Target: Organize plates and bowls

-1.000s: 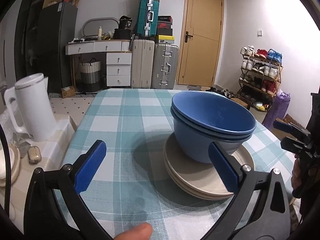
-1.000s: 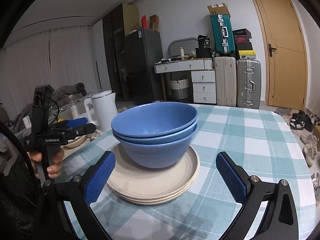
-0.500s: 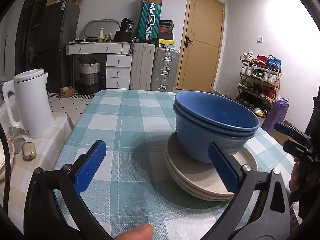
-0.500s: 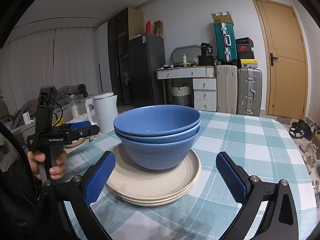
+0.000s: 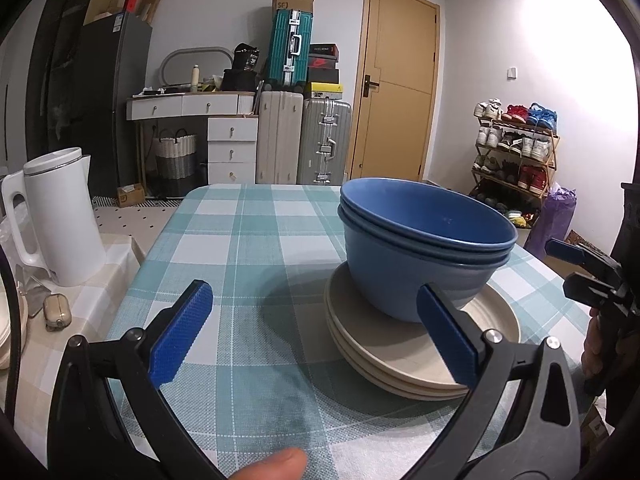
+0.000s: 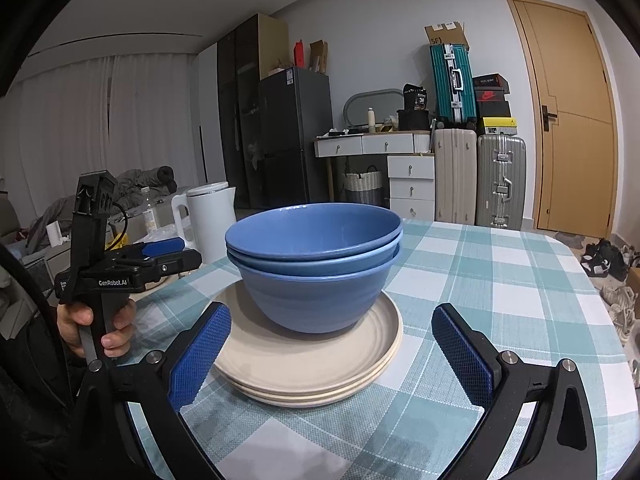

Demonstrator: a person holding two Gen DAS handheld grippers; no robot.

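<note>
Two stacks in one: the blue bowls [image 6: 314,264] sit nested on the beige plates [image 6: 312,364], and the whole pile rests on the checked worktop [image 6: 500,280], toward its near right part as the left camera sees it. You hold the right gripper [image 6: 332,356] low and close in front of the pile, jaws wide, its blue pads either side of the near plate rim without touching it. You hold the left gripper [image 5: 316,338] off to the left of the pile, jaws wide too, with nothing in them; its right pad overlaps the plate rim in the left camera's view, but contact cannot be confirmed.

Judging from how things lie, the sorting looks largely done: bowls with bowls, plates with plates, all gathered in one neat tower. You appear to be either finished or about to shift the pile as one.

If you move it, the next move calls for a grip on the plate rims from two opposite sides, both grippers closing together and lifting level. The bowls merely rest on the top plate, so any tilt would likely let them slide. A white kettle [image 5: 60,216] stands well apart on the side surface to the left.
</note>
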